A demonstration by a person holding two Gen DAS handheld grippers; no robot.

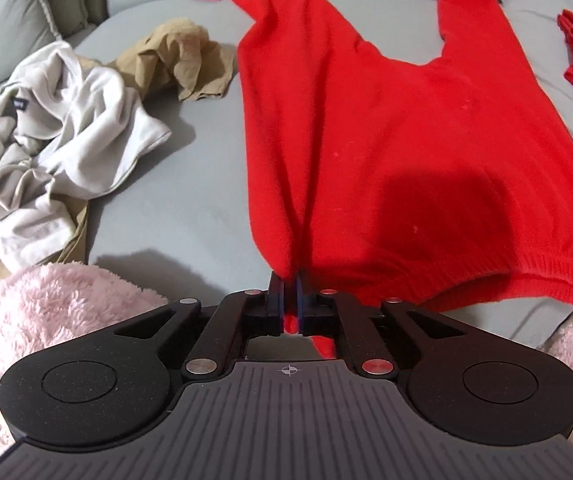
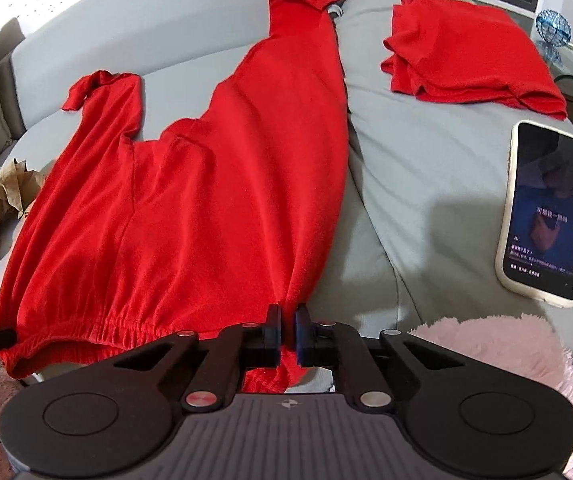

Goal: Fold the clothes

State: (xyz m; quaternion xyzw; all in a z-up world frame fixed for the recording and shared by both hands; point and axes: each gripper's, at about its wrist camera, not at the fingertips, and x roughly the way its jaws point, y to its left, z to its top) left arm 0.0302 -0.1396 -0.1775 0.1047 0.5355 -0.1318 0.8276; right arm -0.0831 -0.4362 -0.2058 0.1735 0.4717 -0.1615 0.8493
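— Sweater's hem first: the left hand-held gripper [image 1: 290,280] is clamped on one bottom corner of the red sweater [image 1: 386,128], the right hand-held gripper [image 2: 288,316] pinched on the other.

— Why both corners?

— Probably to keep the hem taut so the body lies flat, sleeves stretched away, ready for a fold.

— And around it?

— A grey sofa cushion [image 2: 406,184] carries it. Crumpled white and tan clothes [image 1: 58,128] wait at the left; a folded red garment [image 2: 462,56] and a phone [image 2: 546,208] lie to the right.
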